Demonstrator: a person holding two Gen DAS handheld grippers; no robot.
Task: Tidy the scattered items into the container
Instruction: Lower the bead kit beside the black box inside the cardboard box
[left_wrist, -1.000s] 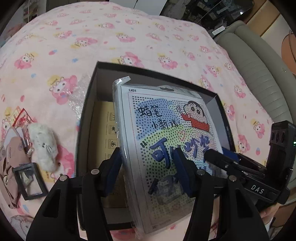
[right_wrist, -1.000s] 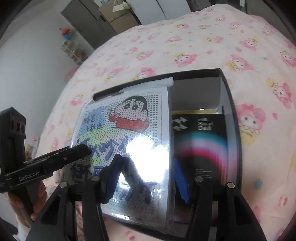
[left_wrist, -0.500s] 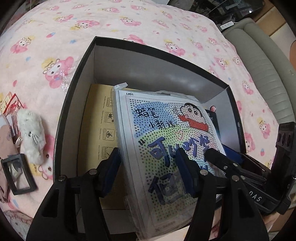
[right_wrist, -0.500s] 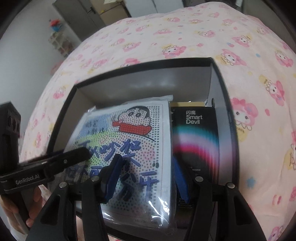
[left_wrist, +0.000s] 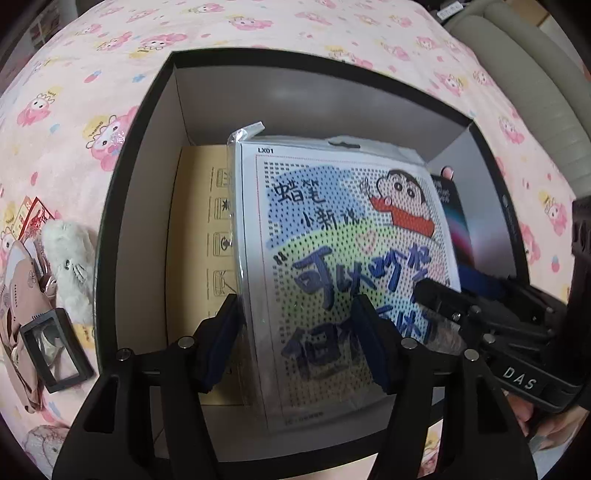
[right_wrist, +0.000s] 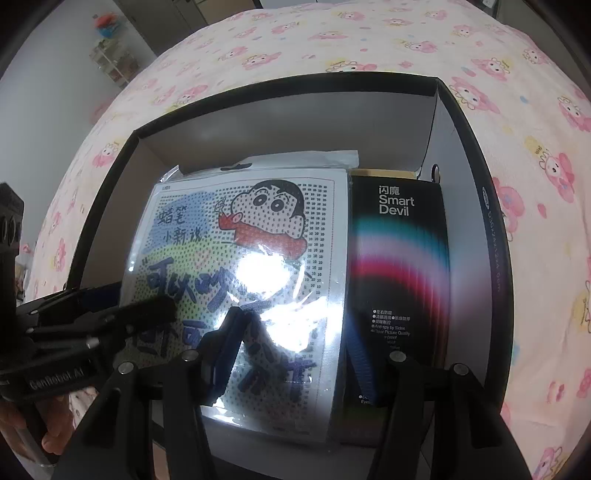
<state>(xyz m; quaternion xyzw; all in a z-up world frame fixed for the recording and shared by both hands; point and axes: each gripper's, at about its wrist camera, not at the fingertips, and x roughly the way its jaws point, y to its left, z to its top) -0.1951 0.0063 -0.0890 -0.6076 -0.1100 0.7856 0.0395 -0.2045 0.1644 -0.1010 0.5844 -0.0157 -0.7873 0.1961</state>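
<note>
A flat cartoon bead-art packet in clear plastic (left_wrist: 332, 236) (right_wrist: 240, 266) sits low inside the black box (left_wrist: 155, 110) (right_wrist: 465, 122), over a tan carton (left_wrist: 195, 236) and beside a black "Smart Devil" package (right_wrist: 399, 258). My left gripper (left_wrist: 295, 332) is shut on the packet's near left edge. My right gripper (right_wrist: 291, 343) is shut on its near right edge. Each gripper shows in the other's view, the right one (left_wrist: 436, 295) and the left one (right_wrist: 147, 310).
The box rests on a pink cartoon-print bedspread (left_wrist: 258, 26). Left of the box lie a white plush toy (left_wrist: 70, 258), a small black-framed case (left_wrist: 55, 347), pink slippers (left_wrist: 18, 295) and a red packet (left_wrist: 29, 214). A grey sofa (left_wrist: 535, 66) stands at the right.
Both grippers have lowered the packet from above the box rim down into the box, and the box now fills both views.
</note>
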